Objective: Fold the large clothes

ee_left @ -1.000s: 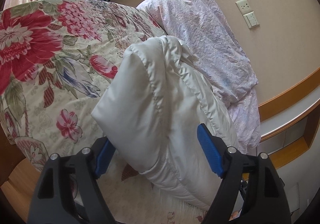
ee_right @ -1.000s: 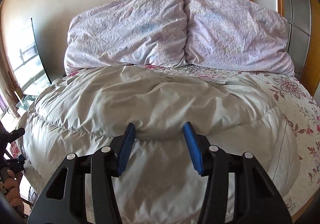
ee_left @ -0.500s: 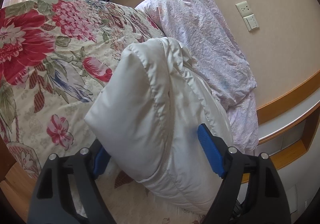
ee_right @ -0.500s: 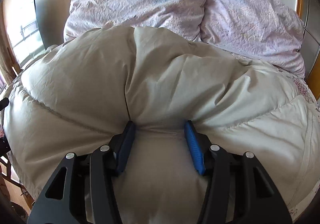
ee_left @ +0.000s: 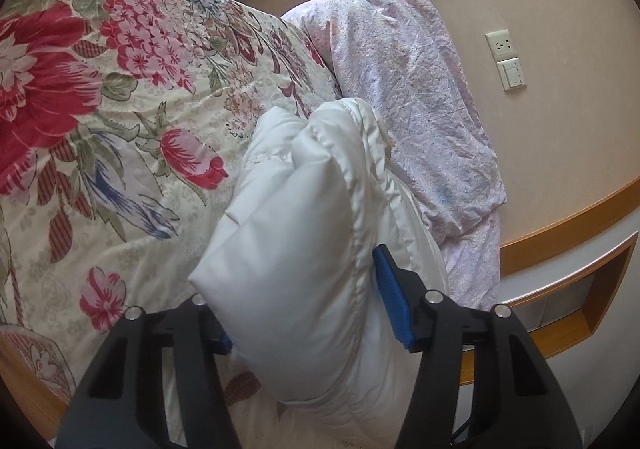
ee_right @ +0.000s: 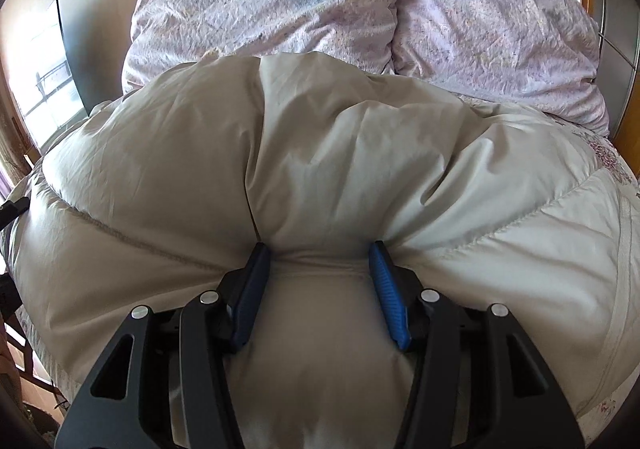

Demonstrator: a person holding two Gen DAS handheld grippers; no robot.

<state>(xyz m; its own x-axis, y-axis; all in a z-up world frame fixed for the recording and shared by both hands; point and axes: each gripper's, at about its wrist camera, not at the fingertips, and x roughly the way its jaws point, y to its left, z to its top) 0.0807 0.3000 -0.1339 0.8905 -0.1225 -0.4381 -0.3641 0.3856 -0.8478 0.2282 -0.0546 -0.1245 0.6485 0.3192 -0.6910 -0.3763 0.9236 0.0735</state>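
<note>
1. The left gripper is clamping a thick fold of the white puffy jacket. The bulge is hiding most of its left blue pad, so only the right pad is showing properly.
2. The right gripper is pinching a bunched ridge of the same jacket between both blue pads, with the jaws partly closed around the padding.
3. The jacket is ballooning up over the floral bedspread toward the head end of the bed. In the right wrist view it's filling nearly everything, so I can't make out sleeves or a collar.
4. Two lilac pillows are leaning at the head edge, their lower parts blocked by the jacket.
5. A wall socket is sitting above the pillow. A cluttered shelf is getting cut off at the top left.
</note>
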